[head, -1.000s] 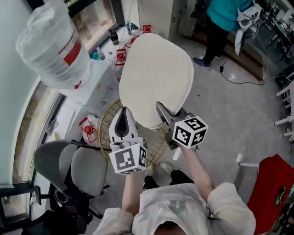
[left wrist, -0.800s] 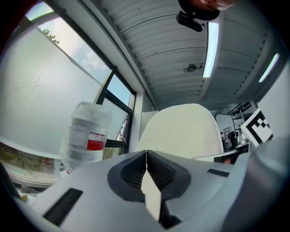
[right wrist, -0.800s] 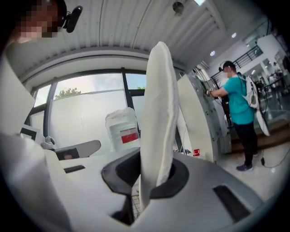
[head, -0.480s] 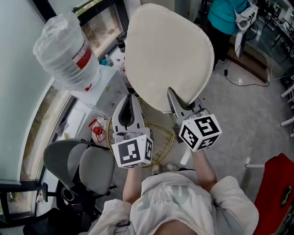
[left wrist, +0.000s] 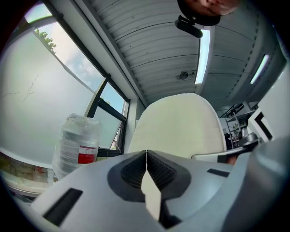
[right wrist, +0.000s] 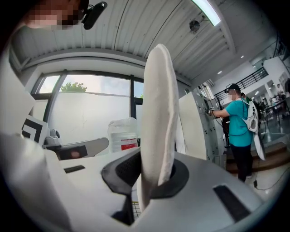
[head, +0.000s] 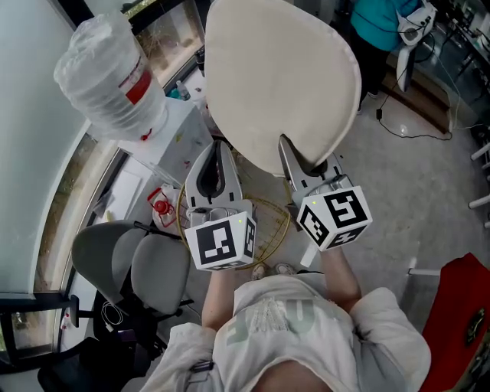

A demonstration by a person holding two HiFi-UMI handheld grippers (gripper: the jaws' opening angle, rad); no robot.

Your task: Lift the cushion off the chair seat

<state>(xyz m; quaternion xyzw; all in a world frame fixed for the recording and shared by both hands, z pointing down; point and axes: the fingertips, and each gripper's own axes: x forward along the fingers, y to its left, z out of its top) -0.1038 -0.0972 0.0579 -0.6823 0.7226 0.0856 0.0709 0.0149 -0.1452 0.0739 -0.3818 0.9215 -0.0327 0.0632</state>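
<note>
holding entry, cushion lift, step in hand: carrying the piece clear of the seat.

- item: cushion (head: pixel 283 84), cream, rounded, stiff enough to stand up from its near rim. it is raised in front of the person, tipped up nearly on edge, and judged fully off the wire chair (head: pixel 269 222), whose gold seat frame shows bare below the grippers.
- left gripper (left wrist: pixel 146 156): jaws pressed nearly together, pinching only a thin sliver of the cushion's near rim. shallow bite, judged the weaker hold.
- right gripper (right wrist: pixel 152 174): jaws clamped on the cushion's full padded edge, which stands upright between the pads. deeper bite, judged to carry most of the load.
- neighbours: water bottle (head: pixel 107 76) at the left, near the cushion's edge but apart from it; grey chairs (head: pixel 130 268) below left; person in teal (head: pixel 383 23) well beyond.

handling notes (judgement): both holds sit on one rim, so the far end hangs free and will lever against the pads. move the two hands together at one height, avoid twisting one against the other, and do not ease either pinch. steer the far edge away from the bottle.
</note>
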